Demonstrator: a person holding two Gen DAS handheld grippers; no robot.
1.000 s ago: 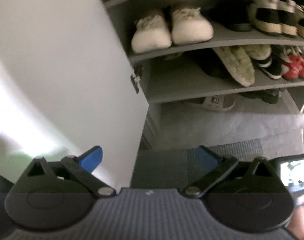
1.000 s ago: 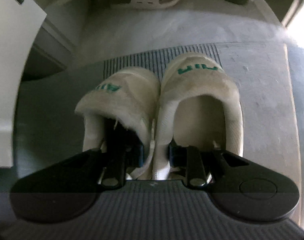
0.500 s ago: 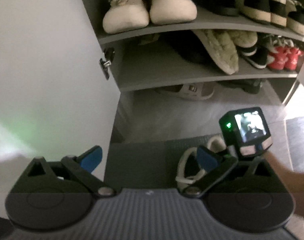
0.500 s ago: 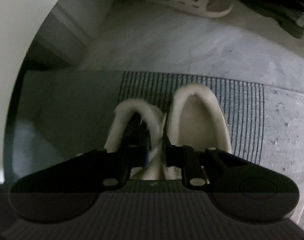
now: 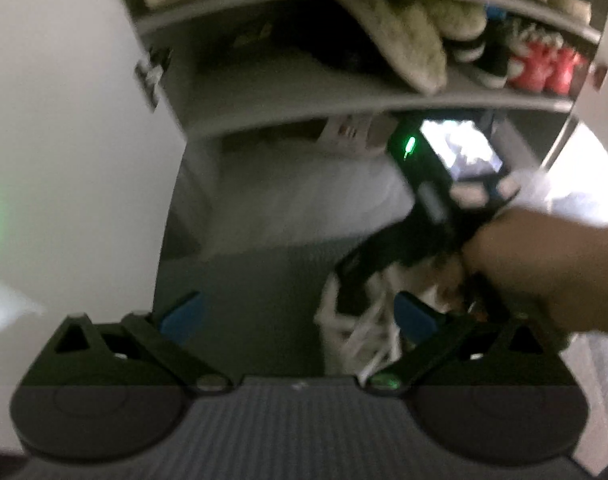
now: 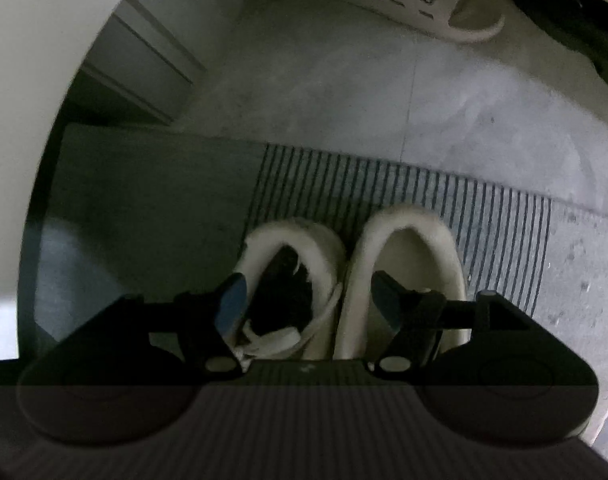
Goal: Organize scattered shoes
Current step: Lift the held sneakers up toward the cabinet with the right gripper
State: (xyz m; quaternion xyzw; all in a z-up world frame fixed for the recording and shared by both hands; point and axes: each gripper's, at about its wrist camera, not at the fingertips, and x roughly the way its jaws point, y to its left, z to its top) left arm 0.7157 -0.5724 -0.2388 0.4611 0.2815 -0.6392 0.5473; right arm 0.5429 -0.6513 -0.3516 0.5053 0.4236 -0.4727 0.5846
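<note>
The right claw [image 6: 306,300] is opening wide and letting go of the white shoes [image 6: 352,280], sitting side by side on the mat [image 6: 384,184] under it. The left claw [image 5: 299,316] is hanging wide and empty. Next, it probably needs another loose shoe.

The right tongs [image 6: 306,306] point almost straight down, and their two blue tips are moving apart. The left tongs [image 5: 299,316] point down too, with their blue tips wide apart and nothing between them. A bare hand [image 5: 544,268] holds the right tongs.
</note>
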